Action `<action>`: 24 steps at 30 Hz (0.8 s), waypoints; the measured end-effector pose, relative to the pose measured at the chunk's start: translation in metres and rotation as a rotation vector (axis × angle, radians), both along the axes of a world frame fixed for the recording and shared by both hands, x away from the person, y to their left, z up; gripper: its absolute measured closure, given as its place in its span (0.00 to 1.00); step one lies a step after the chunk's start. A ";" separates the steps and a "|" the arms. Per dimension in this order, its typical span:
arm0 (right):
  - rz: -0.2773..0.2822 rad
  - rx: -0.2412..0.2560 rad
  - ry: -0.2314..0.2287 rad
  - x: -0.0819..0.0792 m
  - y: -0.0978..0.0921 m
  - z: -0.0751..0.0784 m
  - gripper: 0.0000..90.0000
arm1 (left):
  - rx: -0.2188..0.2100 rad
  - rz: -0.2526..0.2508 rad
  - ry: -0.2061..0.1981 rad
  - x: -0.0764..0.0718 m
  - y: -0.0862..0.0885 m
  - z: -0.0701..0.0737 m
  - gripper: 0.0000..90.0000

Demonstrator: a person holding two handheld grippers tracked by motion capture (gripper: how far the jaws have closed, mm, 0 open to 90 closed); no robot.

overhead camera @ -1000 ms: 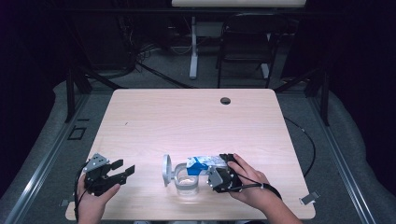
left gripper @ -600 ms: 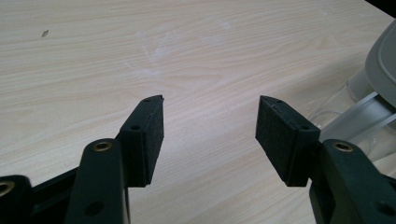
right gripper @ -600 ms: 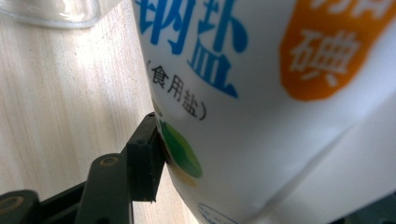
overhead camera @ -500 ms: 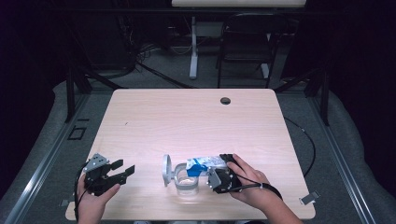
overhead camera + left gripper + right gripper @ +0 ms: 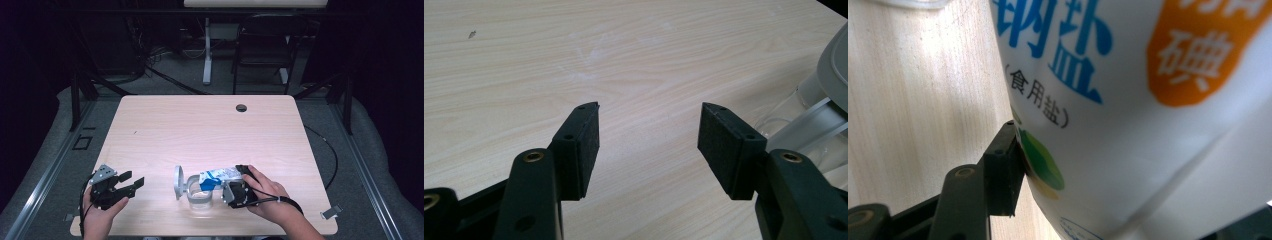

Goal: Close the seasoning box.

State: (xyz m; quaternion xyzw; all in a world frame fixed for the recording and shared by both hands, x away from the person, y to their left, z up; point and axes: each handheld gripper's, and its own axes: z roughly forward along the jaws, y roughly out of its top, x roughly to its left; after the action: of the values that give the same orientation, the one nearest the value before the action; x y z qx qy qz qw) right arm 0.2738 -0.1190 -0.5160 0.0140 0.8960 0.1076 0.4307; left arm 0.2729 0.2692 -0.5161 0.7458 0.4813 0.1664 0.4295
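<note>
Nearest the table's front edge, the two hands come in from below, each with a gripper. The left gripper sits at the front left corner, held low over the wood, its jaws spread wide with nothing between them; in the left gripper view only bare tabletop lies in the gap between the two black pads. Off to the right in that view, the jar's clear glass and its grey lid show just past the right jaw, apart from it.

Over at the front centre-right, the right gripper is clamped on a salt bag, white with blue print. The right gripper view shows the bag close up, with blue and orange characters on it and a green mark low down; the left pad presses against the bag's side, and the other jaw is mostly hidden behind the bag. The bag lies tilted, its far end over the mouth of the jar, which stands upright just beside the gripper. The hinged lid stands open on the jar's left side.

Farther back the table is bare wood, with a dark round hole near its far edge.
</note>
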 end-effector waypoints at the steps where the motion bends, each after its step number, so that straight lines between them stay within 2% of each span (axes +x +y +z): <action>1: 0.000 -0.010 -0.005 0.000 0.000 0.000 0.45 | -0.001 -0.001 -0.001 0.000 0.000 0.000 0.47; 9: -0.006 -0.036 -0.009 0.000 0.002 -0.002 0.45 | -0.002 0.000 -0.001 0.000 0.000 0.000 0.47; 15: -0.005 -0.032 -0.006 0.000 0.003 -0.003 0.45 | -0.003 0.000 -0.001 0.000 0.000 0.000 0.47; 19: -0.011 -0.055 -0.013 0.000 0.004 -0.001 0.45 | -0.003 0.001 -0.002 0.000 0.000 0.000 0.47; 23: -0.013 -0.042 -0.009 0.000 0.004 -0.002 0.45 | -0.003 0.002 -0.002 0.000 0.000 0.000 0.47; 24: -0.015 -0.061 -0.011 0.000 0.004 0.000 0.45 | -0.005 0.002 -0.003 0.000 0.000 0.000 0.47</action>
State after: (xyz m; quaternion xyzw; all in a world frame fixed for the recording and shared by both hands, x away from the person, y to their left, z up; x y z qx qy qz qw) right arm 0.2735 -0.1147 -0.5164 0.0069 0.8963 0.0772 0.4366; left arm 0.2728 0.2693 -0.5158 0.7440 0.4818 0.1670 0.4319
